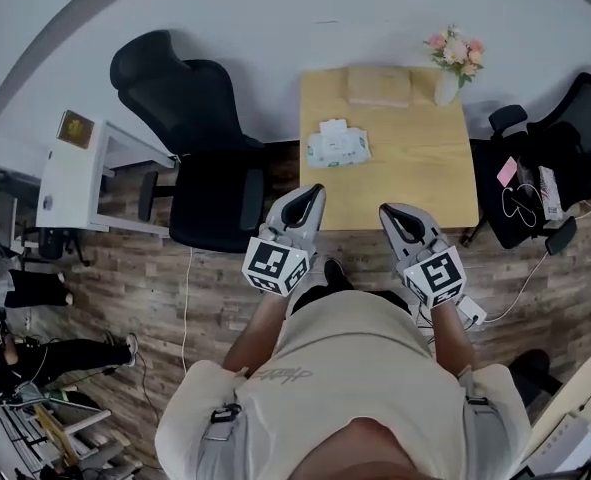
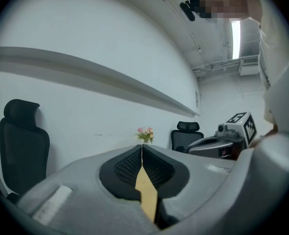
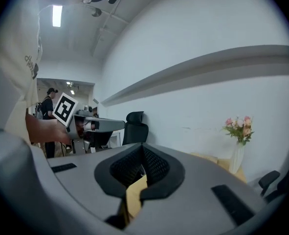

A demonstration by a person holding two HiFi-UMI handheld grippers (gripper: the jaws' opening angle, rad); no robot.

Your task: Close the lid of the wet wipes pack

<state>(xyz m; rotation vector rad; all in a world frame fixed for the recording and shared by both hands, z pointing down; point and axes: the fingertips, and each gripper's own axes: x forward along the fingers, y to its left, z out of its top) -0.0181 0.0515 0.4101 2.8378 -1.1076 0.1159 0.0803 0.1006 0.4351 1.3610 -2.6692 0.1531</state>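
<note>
The wet wipes pack is white and green and lies on the left half of the small wooden table, with its white lid flap raised at the far side. Both grippers hover over the floor short of the table's near edge, well apart from the pack. My left gripper is shut, jaws touching, with nothing held. My right gripper is likewise shut and empty. Neither gripper view shows the pack; only a sliver of tabletop appears below the jaws.
A tan flat box and a vase of pink flowers stand at the table's far edge. A black office chair is left of the table, another chair with cables to the right. A white desk stands far left.
</note>
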